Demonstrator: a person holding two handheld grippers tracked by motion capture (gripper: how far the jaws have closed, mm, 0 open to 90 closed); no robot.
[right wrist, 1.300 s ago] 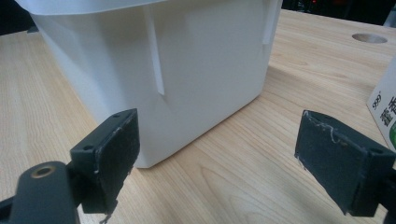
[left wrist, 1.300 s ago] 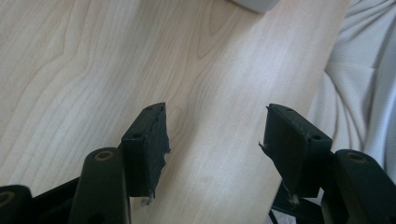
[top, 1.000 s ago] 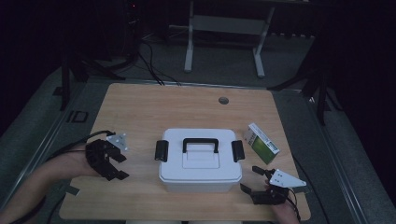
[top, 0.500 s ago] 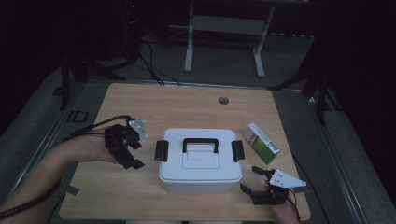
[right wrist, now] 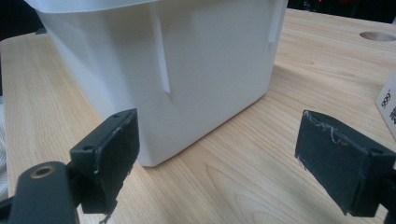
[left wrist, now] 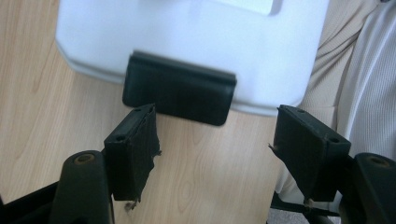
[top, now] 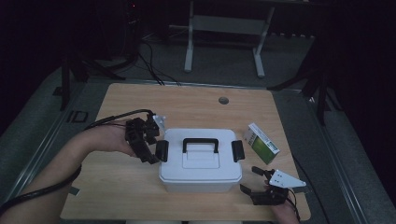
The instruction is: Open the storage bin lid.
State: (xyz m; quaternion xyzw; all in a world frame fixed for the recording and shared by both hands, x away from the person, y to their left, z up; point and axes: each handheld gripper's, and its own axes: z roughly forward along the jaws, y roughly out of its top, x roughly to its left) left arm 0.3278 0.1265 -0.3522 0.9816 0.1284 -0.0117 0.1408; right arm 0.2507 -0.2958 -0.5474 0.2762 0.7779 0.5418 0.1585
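A white lidded box (top: 200, 161) with a black handle (top: 201, 142) stands mid-table. My left gripper (top: 152, 145) sits at the box's left end, open. Its jaws have just been opening a little wider, and nothing is between them. In the left gripper view the left gripper (left wrist: 215, 119) points at the black side latch (left wrist: 180, 93), which lies just beyond the pads. My right gripper (top: 250, 179) rests open near the box's front right corner. In the right gripper view the right gripper (right wrist: 219, 126) frames the box wall (right wrist: 187, 60) without touching it.
A green and white carton (top: 262, 142) lies right of the box, beside the right latch (top: 237, 150). A round hole (top: 223, 100) sits in the wooden table (top: 140, 186) toward the back. The person's light clothing (left wrist: 355, 70) appears in the left gripper view.
My left gripper has moved right and slightly up, from the table's left side to the box's left latch. The right gripper has stayed put.
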